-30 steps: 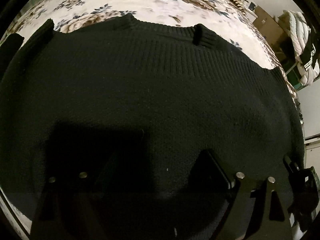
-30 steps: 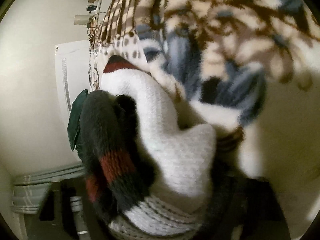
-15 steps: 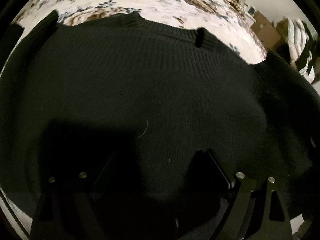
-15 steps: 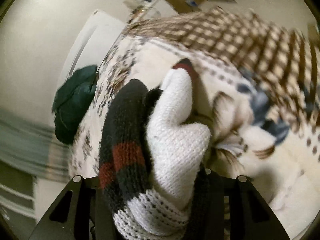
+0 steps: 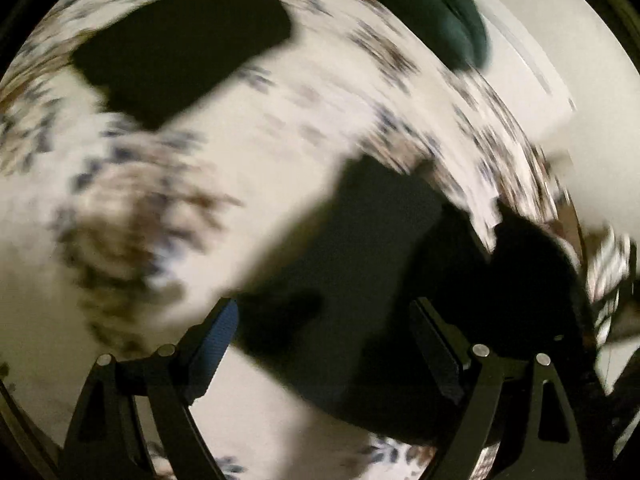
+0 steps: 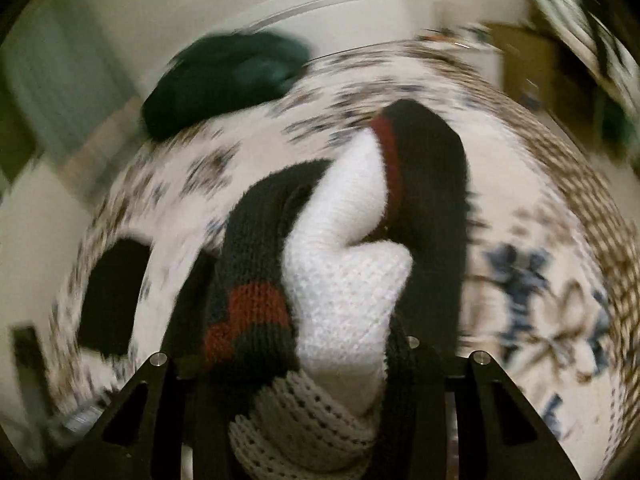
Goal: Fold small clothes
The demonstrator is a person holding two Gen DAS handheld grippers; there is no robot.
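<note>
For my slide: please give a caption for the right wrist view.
Right gripper holds a knitted garment above the bed.

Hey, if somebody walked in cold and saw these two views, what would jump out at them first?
The white, black and red knit sweater bunched in the right claw, filling the middle of the right wrist view. Next, the folded black garment lying on the floral bedspread, upper left in the left wrist view.

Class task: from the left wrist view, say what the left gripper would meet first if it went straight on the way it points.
Probably the floral bedspread; nothing lies between the open left gripper and it. Blur leaves depth uncertain.
</note>
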